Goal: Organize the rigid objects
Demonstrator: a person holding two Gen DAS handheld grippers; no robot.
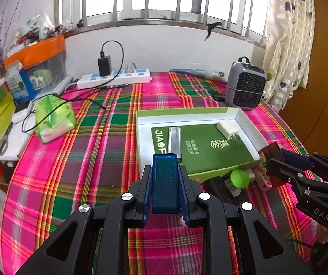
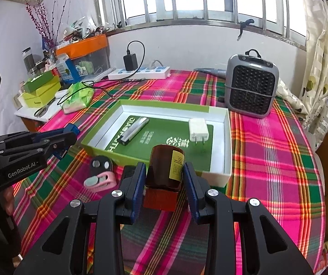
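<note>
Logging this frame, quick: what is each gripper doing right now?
Left gripper: closed on the blue translucent case.
Right gripper: closed around the brown bottle, near the green box.

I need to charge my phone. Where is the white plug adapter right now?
The white plug adapter lies inside the green box, toward its far right corner, right of the silver bar.

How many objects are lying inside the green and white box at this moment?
2. A silver flat case lies on the left side of the box, and a white charger plug lies toward the back right. I see nothing else inside it.
</note>
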